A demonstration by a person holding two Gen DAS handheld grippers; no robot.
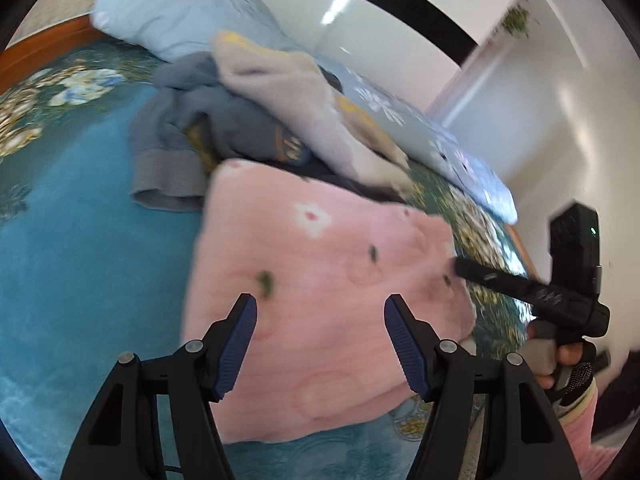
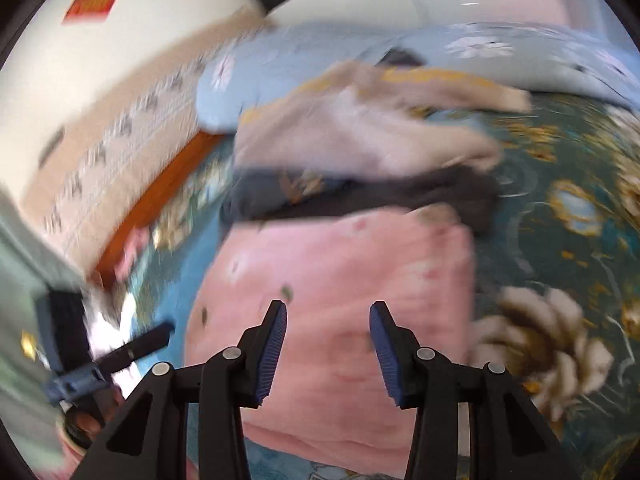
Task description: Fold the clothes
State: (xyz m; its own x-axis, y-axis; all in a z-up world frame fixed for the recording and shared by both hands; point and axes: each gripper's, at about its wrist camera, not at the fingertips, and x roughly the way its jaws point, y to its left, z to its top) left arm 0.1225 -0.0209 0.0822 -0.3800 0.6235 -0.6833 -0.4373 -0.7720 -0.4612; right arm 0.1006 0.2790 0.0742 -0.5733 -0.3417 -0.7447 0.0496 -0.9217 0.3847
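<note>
Pink garment (image 1: 320, 280) lies folded on the bed (image 1: 80, 240); with both fingers spread and empty, I'd press its edges flat.

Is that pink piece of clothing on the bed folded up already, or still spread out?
Folded. The pink garment lies as a compact, flat block with straight edges on the blue bedspread, unlike the crumpled grey and beige clothes heaped behind it.
</note>
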